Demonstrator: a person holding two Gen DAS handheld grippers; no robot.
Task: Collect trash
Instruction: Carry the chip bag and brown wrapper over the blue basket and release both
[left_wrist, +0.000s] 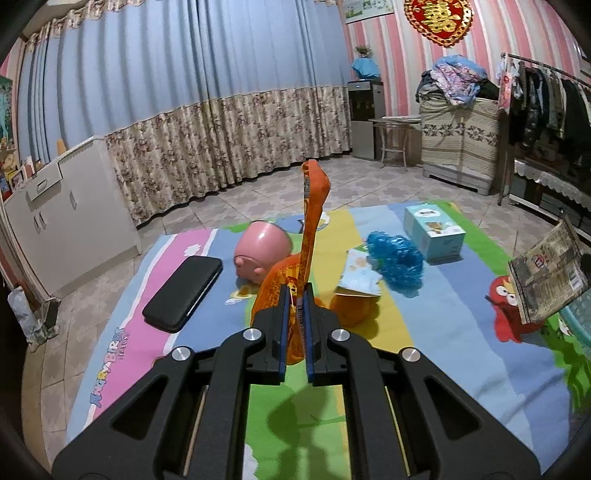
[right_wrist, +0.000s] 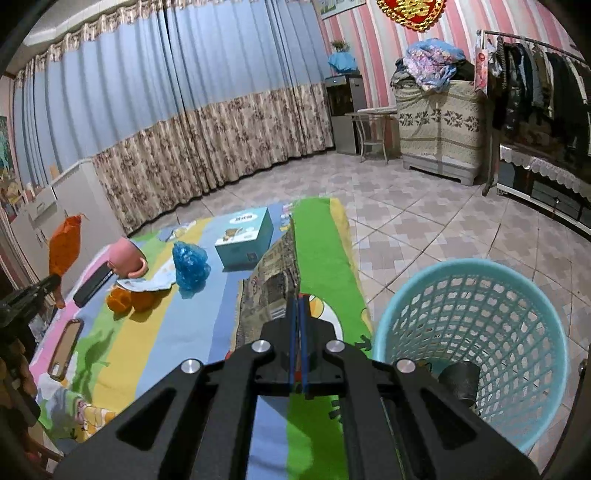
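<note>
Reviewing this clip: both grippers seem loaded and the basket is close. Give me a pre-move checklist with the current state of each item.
1. Left gripper shut on the orange wrapper: ok, clamped and lifted off the mat.
2. Right gripper shut on the printed snack bag: ok.
3. Blue mesh basket within reach of the right gripper: ok, just to its right.
4. Basket has room: ok, only a dark object at the bottom.
5. Printed snack bag over the basket opening: not ok, it hangs over the mat.
6. Trash left on the mat: not ok, the blue crumpled plastic remains.

Upright orange wrapper (left_wrist: 314, 206), grey wrapper (right_wrist: 273, 291), both lifted.
</note>
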